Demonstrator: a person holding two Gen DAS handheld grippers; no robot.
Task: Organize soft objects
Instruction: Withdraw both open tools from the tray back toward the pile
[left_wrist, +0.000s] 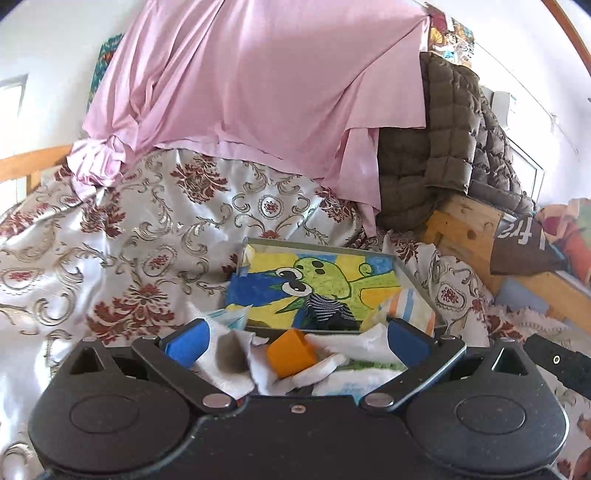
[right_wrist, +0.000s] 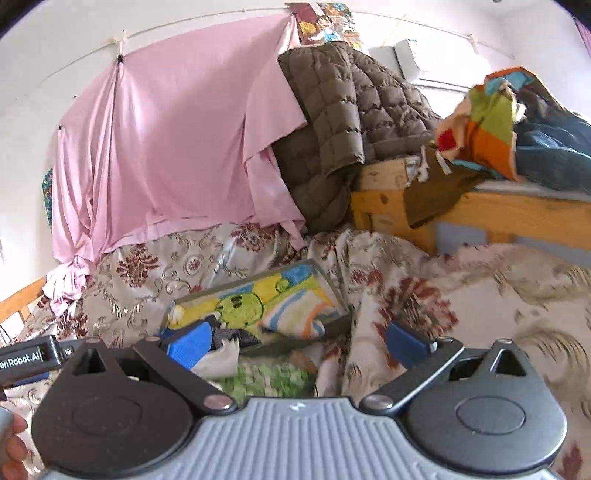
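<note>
Left gripper (left_wrist: 295, 341) spread wide around white cloth bundle (left_wrist: 236, 365); right gripper (right_wrist: 295, 341) held open beside painted tray (right_wrist: 258, 295).

A bed covered by a shiny cream bedspread (left_wrist: 155, 236) with dark red flowers and grey scrolls, rumpled into folds. On it lies a shallow tray (left_wrist: 413, 273) lined with a yellow, blue and green cartoon picture. A pink sheet (left_wrist: 258, 85) drapes down onto the bedspread behind the tray. A brown quilted jacket (left_wrist: 413, 177) rests beside the sheet, against a wooden frame (left_wrist: 465, 229).
</note>
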